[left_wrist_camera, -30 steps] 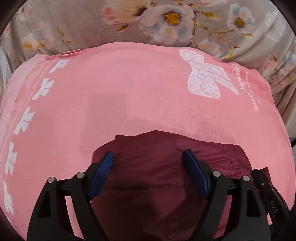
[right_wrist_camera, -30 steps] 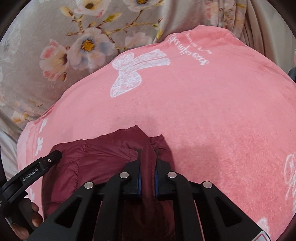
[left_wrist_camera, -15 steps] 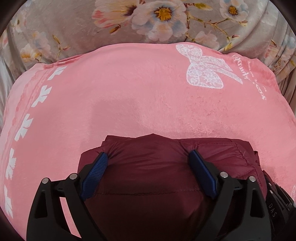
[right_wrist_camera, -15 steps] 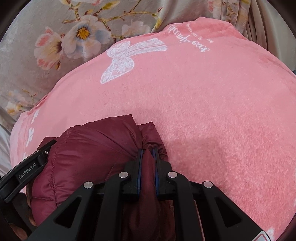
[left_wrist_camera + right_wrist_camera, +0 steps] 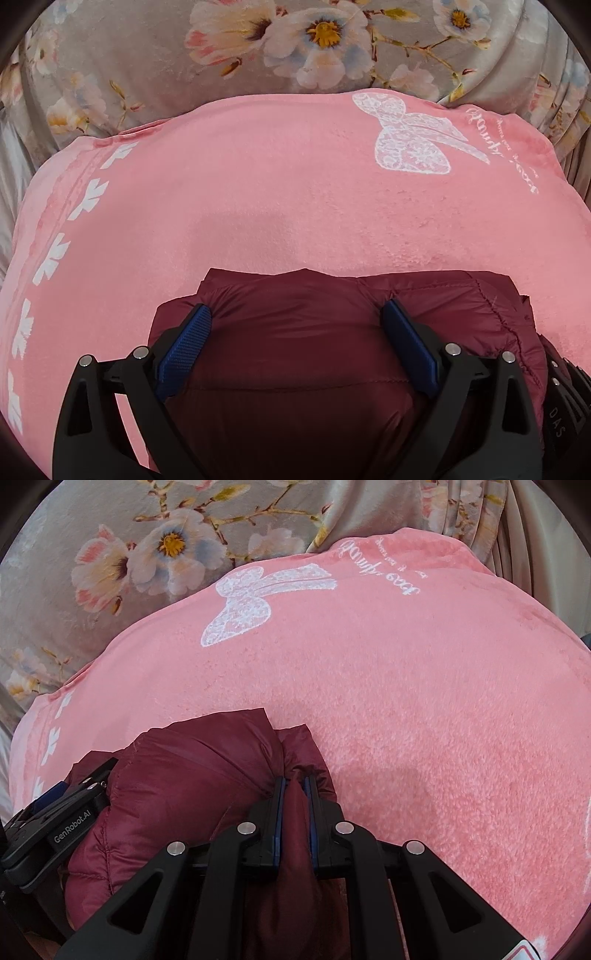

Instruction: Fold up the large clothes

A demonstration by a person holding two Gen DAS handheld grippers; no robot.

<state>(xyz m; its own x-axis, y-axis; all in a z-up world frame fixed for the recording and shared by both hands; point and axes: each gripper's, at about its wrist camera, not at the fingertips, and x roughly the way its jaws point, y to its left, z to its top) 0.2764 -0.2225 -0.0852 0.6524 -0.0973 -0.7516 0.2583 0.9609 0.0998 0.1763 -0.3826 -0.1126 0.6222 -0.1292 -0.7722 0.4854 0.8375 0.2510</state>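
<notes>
Two grippers set the folded jacket (image 5: pixel 306 369) down: left gripper (image 5: pixel 295 343) opening wide around it, right gripper (image 5: pixel 294 794) pinching an edge, which likely needs letting go next.

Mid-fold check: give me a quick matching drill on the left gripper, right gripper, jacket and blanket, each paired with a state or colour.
Things:
1. left gripper
2. right gripper
3. puffy jacket
4. blanket

States or colours:
A. pink, with a white bow print
B. dark maroon, quilted, bunched on the blanket
C. jaws opening wide, fabric between them, pads not pinching it
D. shut on a fold of fabric

Pairs: 1-C, 2-D, 3-B, 4-A
</notes>
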